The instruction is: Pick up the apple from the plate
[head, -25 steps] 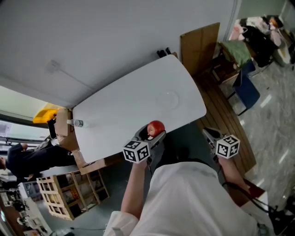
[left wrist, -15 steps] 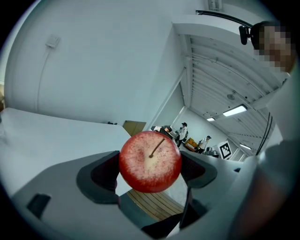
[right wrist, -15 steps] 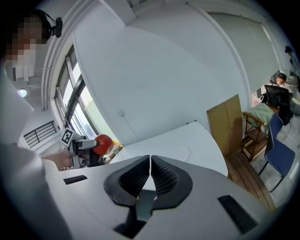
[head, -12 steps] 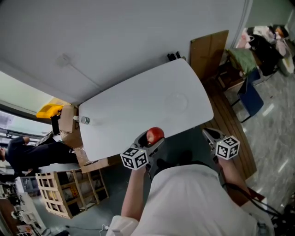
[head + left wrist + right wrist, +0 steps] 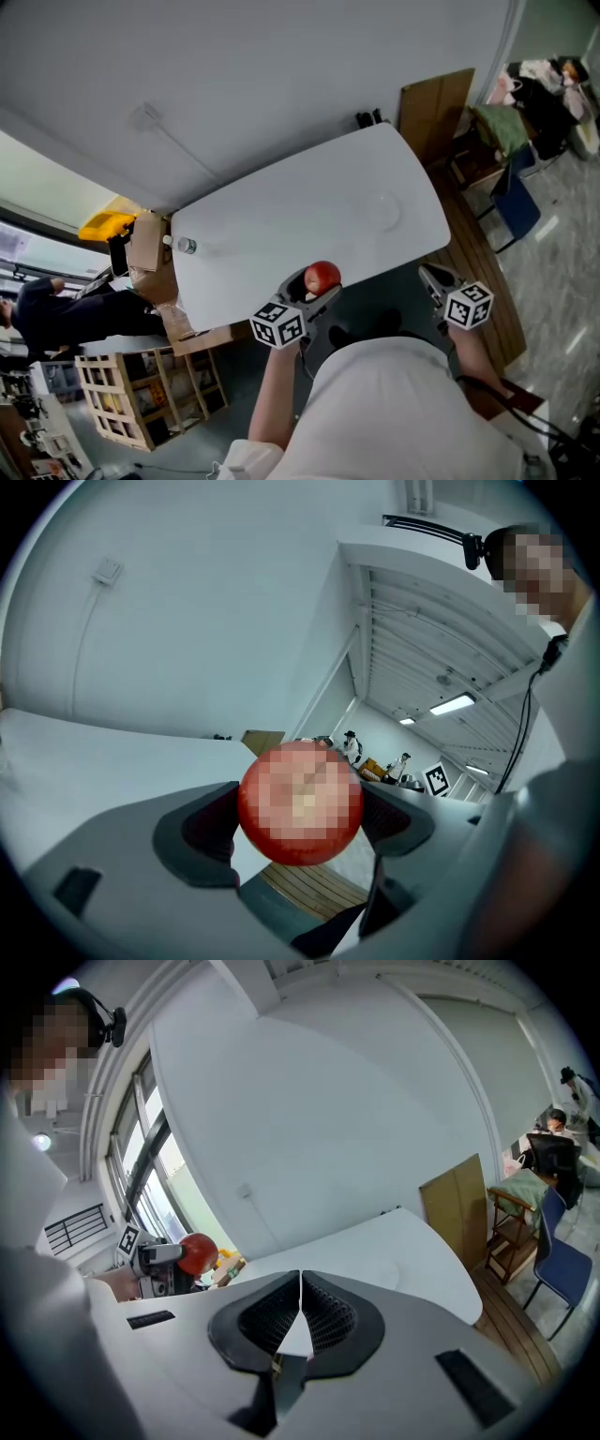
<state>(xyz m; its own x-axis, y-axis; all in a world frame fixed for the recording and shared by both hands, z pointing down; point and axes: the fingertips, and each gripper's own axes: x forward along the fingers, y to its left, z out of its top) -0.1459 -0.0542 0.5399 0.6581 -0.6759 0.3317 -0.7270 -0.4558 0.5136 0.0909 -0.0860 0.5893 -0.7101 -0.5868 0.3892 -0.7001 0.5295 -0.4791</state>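
Note:
My left gripper (image 5: 314, 284) is shut on a red apple (image 5: 322, 277), held up off the white table (image 5: 281, 234) near its front edge. In the left gripper view the apple (image 5: 300, 803) fills the space between the two dark pads (image 5: 208, 825). A clear plate (image 5: 382, 210) lies on the table toward its right end, with nothing on it. My right gripper (image 5: 433, 280) hangs off the table's right front corner, its pads (image 5: 323, 1314) pressed together on nothing. From the right gripper view the apple (image 5: 198, 1252) shows at the far left.
A small bottle (image 5: 184, 246) stands at the table's left end beside cardboard boxes (image 5: 148, 251). A brown board (image 5: 436, 108) leans behind the table's right end, with a blue chair (image 5: 514, 204) and a cluttered stand (image 5: 511, 122) beyond. A wooden rack (image 5: 117, 398) is at lower left.
The view has shifted, so the table sits lower and further right in frame. The apple stays clamped in my left gripper; both grippers keep about the same pose.

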